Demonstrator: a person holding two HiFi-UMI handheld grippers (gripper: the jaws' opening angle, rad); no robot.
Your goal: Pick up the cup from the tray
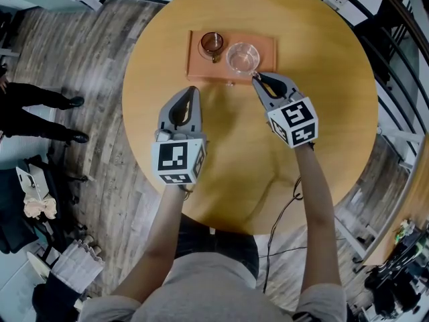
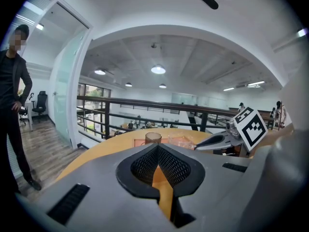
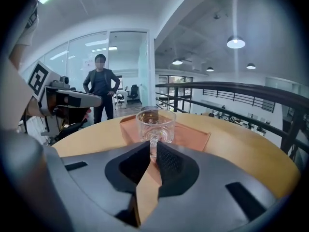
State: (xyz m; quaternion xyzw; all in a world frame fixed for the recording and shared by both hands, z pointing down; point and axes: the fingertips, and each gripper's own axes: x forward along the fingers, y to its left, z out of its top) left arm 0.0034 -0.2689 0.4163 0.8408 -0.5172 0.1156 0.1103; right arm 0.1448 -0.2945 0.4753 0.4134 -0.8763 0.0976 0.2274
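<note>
Toward the far edge of the round table (image 1: 322, 126), the clear cup (image 1: 242, 57) is stood at the right end of the tray (image 1: 265, 49), its handle clamped by the nearer right gripper (image 1: 255, 78); the left gripper (image 1: 193, 90) is held closed, empty.

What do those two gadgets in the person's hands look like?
The left gripper and right gripper are grey beaks with black textured pads, each carrying a white cube with black square markers. A black cable hangs by the right arm. The person wears a grey short-sleeved shirt.
</note>
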